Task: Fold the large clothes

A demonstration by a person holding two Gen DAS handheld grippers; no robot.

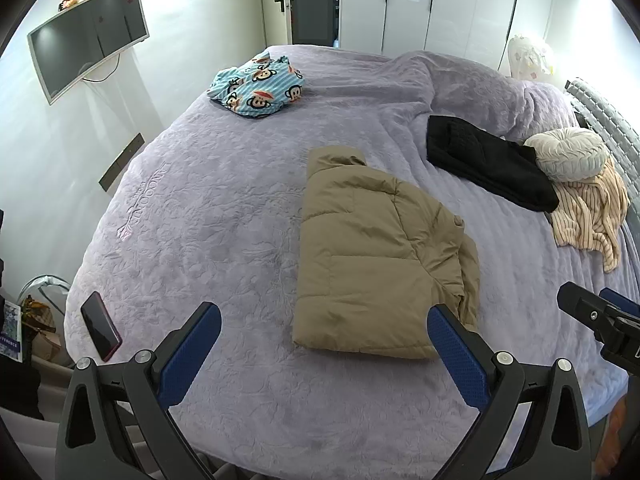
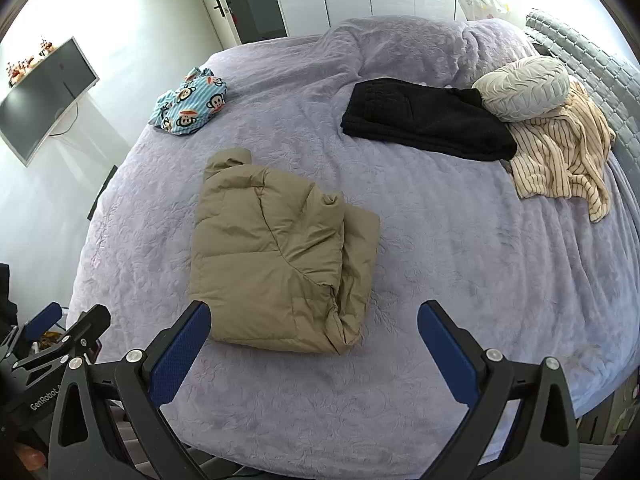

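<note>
A tan puffer jacket (image 1: 372, 252) lies folded into a rough rectangle on the lilac bed cover (image 1: 208, 208); it also shows in the right wrist view (image 2: 276, 256). My left gripper (image 1: 324, 320) is open and empty, held above the bed's near edge, just short of the jacket's near hem. My right gripper (image 2: 314, 318) is open and empty, also at the near edge, its left finger by the jacket's near corner. The right gripper shows at the right edge of the left wrist view (image 1: 596, 316).
A folded black garment (image 2: 424, 120), a striped beige garment (image 2: 560, 152) and a round grey cushion (image 2: 524, 88) lie at the far right. A blue monkey-print garment (image 1: 258, 88) lies at the far left. A phone (image 1: 101, 325) lies near the bed's left edge.
</note>
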